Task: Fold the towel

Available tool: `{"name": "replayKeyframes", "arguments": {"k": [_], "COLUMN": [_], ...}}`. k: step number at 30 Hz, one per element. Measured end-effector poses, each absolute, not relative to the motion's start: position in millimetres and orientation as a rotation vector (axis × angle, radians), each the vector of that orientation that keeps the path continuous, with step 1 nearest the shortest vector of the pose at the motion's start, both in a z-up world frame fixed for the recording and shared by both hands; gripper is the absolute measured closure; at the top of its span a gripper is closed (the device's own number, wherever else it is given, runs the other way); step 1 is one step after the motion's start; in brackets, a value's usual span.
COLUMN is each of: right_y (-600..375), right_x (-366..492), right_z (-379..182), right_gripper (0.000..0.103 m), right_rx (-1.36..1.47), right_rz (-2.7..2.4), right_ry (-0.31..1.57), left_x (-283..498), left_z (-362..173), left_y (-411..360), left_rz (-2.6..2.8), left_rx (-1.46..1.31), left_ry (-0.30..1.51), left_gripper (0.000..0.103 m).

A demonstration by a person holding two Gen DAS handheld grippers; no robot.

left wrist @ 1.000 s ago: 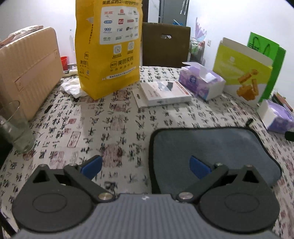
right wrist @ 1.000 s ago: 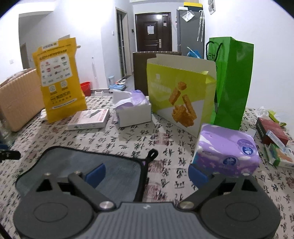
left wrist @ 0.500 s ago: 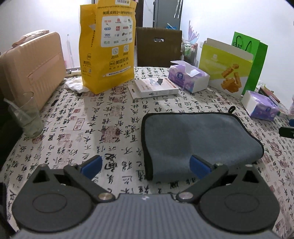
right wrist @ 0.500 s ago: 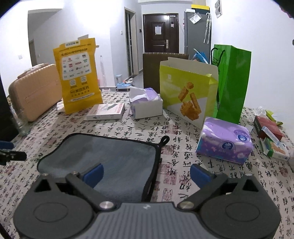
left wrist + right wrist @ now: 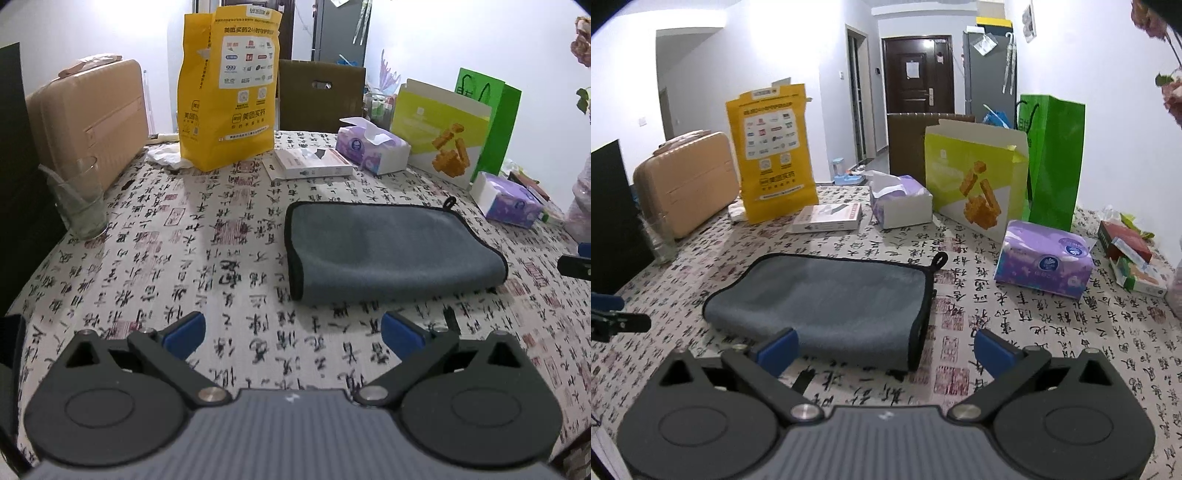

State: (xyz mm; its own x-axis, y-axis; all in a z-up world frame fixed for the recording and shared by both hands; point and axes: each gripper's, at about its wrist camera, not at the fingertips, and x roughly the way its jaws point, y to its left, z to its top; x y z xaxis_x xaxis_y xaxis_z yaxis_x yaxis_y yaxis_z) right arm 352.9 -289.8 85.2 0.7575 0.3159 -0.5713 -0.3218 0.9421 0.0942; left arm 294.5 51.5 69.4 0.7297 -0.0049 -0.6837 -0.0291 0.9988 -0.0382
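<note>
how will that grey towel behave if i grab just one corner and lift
The grey towel would probably droop: its folded edge is rounded and puffy, which suggests soft cloth. The fold would likely fall open, since nothing pins the layers. It looks light, so it may slide on the tablecloth when pushed. Both sets of fingers are open, clear of it.

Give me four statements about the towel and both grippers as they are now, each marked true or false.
1. The grey towel lies folded on the table. True.
2. The left gripper grips the towel's edge. False: it is open and clear of the cloth.
3. The towel's hanging loop sits at a far corner. True.
4. The right gripper is shut on the towel. False: its jaws stand wide, holding nothing.
</note>
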Motion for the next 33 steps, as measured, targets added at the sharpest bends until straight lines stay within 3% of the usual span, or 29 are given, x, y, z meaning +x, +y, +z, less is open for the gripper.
{"name": "replayKeyframes", "arguments": {"k": [33], "right_y": [-272.3], "right_x": [239.9], "right_z": [48.3], "right_gripper": [0.000], "right_rx": [-0.011], "right_rz": [0.397], "right_ry": [0.580], "left_x": [201.1], "left_z": [38.0], "left_y": [69.2], "left_rz": [0.007], "left_rx": [-0.147], "left_ry": [0.720], "left_gripper": [0.000]}}
